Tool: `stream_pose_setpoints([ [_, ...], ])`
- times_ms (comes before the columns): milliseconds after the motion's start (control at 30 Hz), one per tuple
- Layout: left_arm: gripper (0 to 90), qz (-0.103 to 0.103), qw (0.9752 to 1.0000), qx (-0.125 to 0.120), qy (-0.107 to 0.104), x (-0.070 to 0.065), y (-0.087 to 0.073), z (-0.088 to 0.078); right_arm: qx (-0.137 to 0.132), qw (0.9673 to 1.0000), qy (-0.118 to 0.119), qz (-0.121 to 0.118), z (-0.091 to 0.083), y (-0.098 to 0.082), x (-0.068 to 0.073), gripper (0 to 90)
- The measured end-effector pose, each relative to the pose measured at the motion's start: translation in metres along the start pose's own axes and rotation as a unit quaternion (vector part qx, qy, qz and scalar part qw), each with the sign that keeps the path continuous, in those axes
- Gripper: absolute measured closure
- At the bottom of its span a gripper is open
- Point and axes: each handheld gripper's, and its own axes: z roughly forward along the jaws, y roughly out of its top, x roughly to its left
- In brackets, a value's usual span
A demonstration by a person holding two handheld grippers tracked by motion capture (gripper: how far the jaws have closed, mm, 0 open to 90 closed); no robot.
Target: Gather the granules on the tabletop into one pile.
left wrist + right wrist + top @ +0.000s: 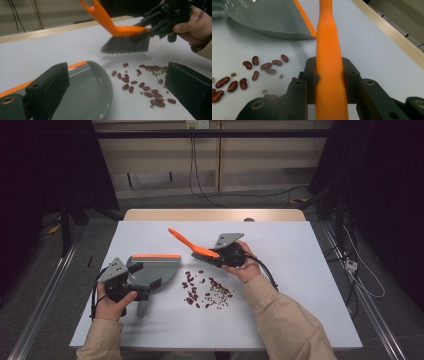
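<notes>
Two grippers working | right gripper (216, 255) is clamping the orange brush (192, 245) by its handle, bristles hanging just above the table (300, 285); left gripper (145, 287) is gripping the grey dustpan (155, 267) at its handle | scattered beans (207, 290) are lying at 3 o'clock of the dustpan, at 6 o'clock below the brush

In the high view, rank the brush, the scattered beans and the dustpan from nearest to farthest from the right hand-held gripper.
1. Brush: clamped in the right hand-held gripper, handle pointing up-left.
2. Beans: scattered on the table just below it.
3. Dustpan: farthest, to the left, at the left hand-held gripper.
</notes>
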Motion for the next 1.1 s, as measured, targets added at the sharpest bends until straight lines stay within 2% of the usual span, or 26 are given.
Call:
stream_pose_setpoints([
  [67, 5.6, -0.001, 1.0, -0.001, 0.0, 0.001, -0.001, -0.001, 0.013, 0.9995, 0.005, -0.027, 0.008, 0.002, 0.004, 71.2],
  [133, 5.6, -0.002, 1.0, -0.001, 0.002, 0.002, -0.001, -0.002, 0.013, 0.9991, 0.027, -0.029, 0.012, 0.002, 0.008, 71.1],
  [233, 5.6, -0.003, 1.0, -0.001, 0.003, 0.003, -0.002, -0.003, 0.02, 0.9976, 0.041, -0.053, 0.012, 0.003, 0.015, 70.8],
  [300, 5.5, -0.004, 1.0, 0.0, 0.004, 0.003, -0.002, -0.003, 0.023, 0.9965, 0.052, -0.061, 0.011, 0.003, 0.018, 70.7],
  [400, 5.5, -0.004, 1.0, -0.001, 0.005, 0.004, -0.002, -0.004, 0.022, 0.9952, 0.078, -0.055, 0.007, 0.003, 0.021, 70.7],
  [467, 5.5, -0.004, 1.0, -0.001, 0.006, 0.004, -0.002, -0.004, 0.024, 0.9941, 0.085, -0.063, 0.005, 0.003, 0.026, 70.7],
  [667, 5.5, -0.003, 1.0, 0.0, 0.005, 0.003, -0.002, -0.004, 0.022, 0.9917, 0.104, -0.072, -0.001, 0.001, 0.036, 70.6],
  [800, 5.6, -0.004, 1.0, 0.0, 0.008, 0.004, -0.002, -0.004, 0.024, 0.991, 0.103, -0.082, -0.006, -0.001, 0.042, 70.6],
  [1100, 5.5, -0.002, 1.0, -0.001, 0.007, 0.004, -0.002, -0.004, 0.021, 0.9897, 0.112, -0.088, -0.014, -0.005, 0.049, 70.5],
])
